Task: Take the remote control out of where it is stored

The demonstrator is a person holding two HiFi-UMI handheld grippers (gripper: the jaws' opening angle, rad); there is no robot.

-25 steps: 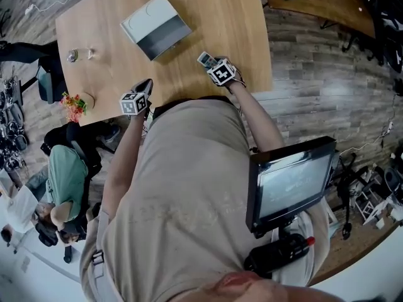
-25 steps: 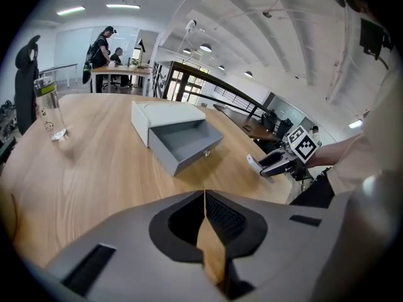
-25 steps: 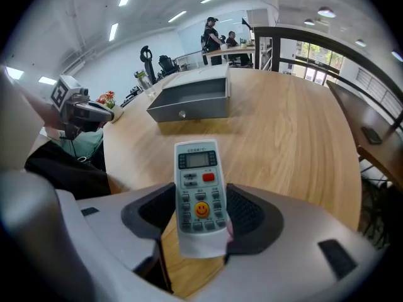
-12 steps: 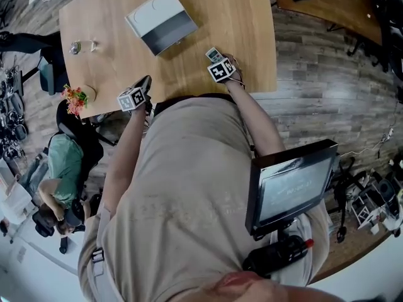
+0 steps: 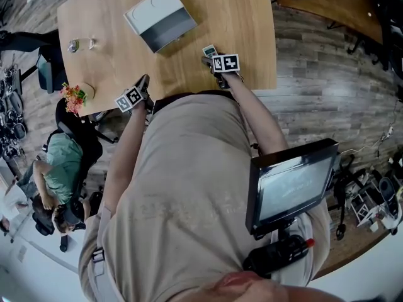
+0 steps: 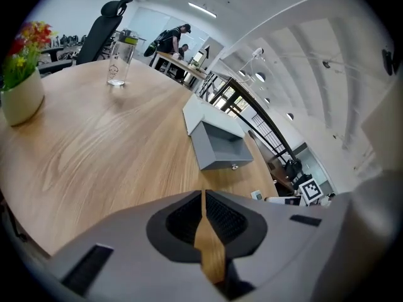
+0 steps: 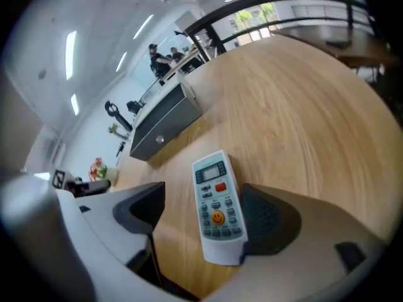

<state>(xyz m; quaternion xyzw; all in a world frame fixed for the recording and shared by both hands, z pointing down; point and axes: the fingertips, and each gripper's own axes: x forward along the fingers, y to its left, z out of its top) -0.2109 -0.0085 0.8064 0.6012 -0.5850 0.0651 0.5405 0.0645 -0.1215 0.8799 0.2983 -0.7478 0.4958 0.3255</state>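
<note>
Right gripper jaws just opened; remote control released, lying on table.

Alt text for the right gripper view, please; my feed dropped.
A white remote control lies on the wooden table between the jaws of the right tool, which have just been opening. A grey drawer box stands beyond it.

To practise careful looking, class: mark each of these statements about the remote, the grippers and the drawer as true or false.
1. The remote lies on the table. True.
2. The right gripper clamps the remote. False: its jaws have just opened, and the remote lies between them.
3. The left gripper is shut. True.
4. The drawer is pushed in. False: it stands pulled out.
</note>
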